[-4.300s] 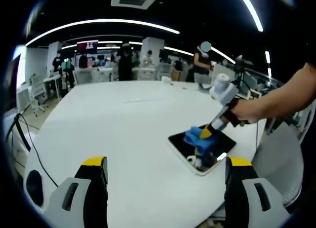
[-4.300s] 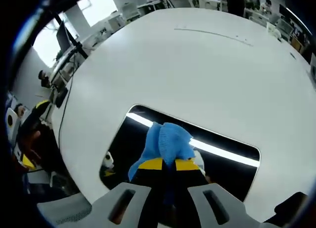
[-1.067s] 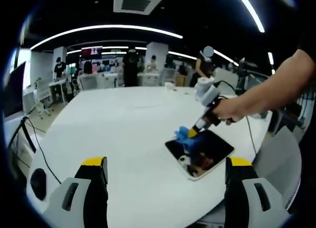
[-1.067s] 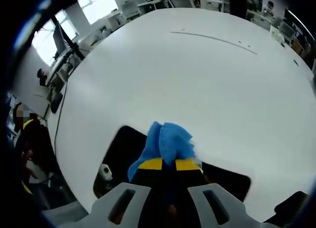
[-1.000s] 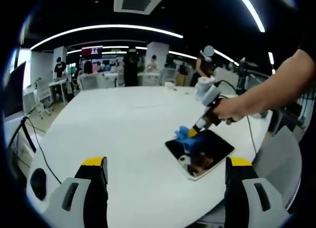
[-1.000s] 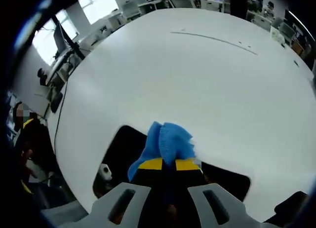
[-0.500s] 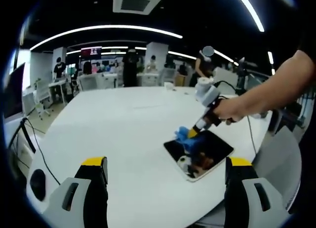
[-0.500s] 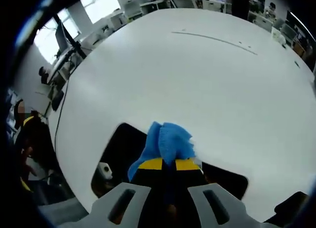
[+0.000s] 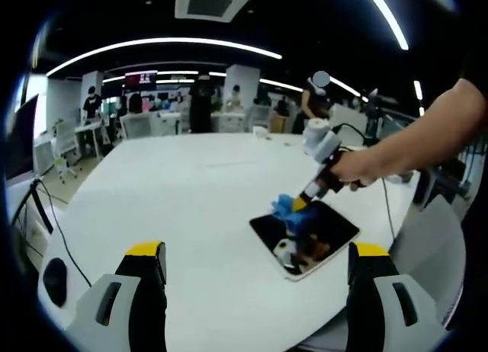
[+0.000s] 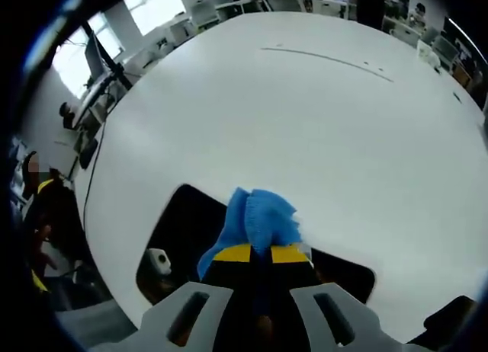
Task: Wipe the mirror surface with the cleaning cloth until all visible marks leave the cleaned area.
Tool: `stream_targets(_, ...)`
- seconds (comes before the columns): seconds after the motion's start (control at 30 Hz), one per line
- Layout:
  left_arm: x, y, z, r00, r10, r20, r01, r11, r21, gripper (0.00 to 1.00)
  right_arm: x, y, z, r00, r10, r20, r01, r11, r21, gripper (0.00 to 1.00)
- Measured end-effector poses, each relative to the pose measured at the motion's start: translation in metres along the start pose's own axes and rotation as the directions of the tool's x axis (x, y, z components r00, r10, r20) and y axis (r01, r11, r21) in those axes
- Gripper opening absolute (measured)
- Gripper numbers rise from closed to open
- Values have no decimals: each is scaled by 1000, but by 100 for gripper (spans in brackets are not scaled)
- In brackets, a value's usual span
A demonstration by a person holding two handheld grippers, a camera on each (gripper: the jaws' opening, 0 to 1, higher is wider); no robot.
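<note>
One mirror (image 9: 305,236) lies flat on the big white table (image 9: 175,207), a dark rectangle with a pale rim, and it sits just ahead of the right gripper's (image 10: 259,253) fingertips, reaching out to both sides of them in the right gripper view (image 10: 183,226). Its glass throws back dark ceiling and, near the corner left of the fingers, a small pale boxy reflection. The blue cleaning cloth (image 10: 258,221) is bunched up between the yellow-tipped fingers (image 10: 232,253) of that gripper, which are clenched tight on it with no gap between them; the wad sticks out beyond the tips and presses down at the mirror's far edge, where glass meets table.

From the left gripper view, the right gripper (image 9: 300,206) comes in from the right side, held in a person's hand (image 9: 352,169) with a bare forearm behind it, tilted down so the cloth (image 9: 286,207) touches the mirror's upper-left corner. The left gripper (image 9: 255,251) itself hangs well back from the mirror, its two fingers (image 9: 145,251) spread wide apart and grasping nothing; the mirror shows between them, nearer the right-hand finger.

Beyond the mirror the tabletop runs on bare and white to its curved far edge. Black cables (image 9: 46,222) trail off the table's left side. Farther back, an office with desks, chairs, several standing people and long ceiling light strips (image 9: 160,44).
</note>
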State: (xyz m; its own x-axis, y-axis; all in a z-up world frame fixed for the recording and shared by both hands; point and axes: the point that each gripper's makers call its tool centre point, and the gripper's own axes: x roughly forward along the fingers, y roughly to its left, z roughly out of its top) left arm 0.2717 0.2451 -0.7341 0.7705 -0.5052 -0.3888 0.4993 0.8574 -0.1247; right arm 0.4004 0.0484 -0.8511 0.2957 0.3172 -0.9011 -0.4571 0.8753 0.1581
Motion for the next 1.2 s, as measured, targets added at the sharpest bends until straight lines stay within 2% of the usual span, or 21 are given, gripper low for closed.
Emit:
stream_targets(0.57, 5, -6, 3, 1000, -12, 3, 12, 1000, 3, 100, -2, -15, -6, 1000, -10, -3, 10, 1000, 10, 1)
stream_targets(1.2, 7, -9, 1, 1000, -19, 2, 19, 1000, 1, 100, -14, -16, -16, 1000, -21, -4, 22, 1000, 7, 1)
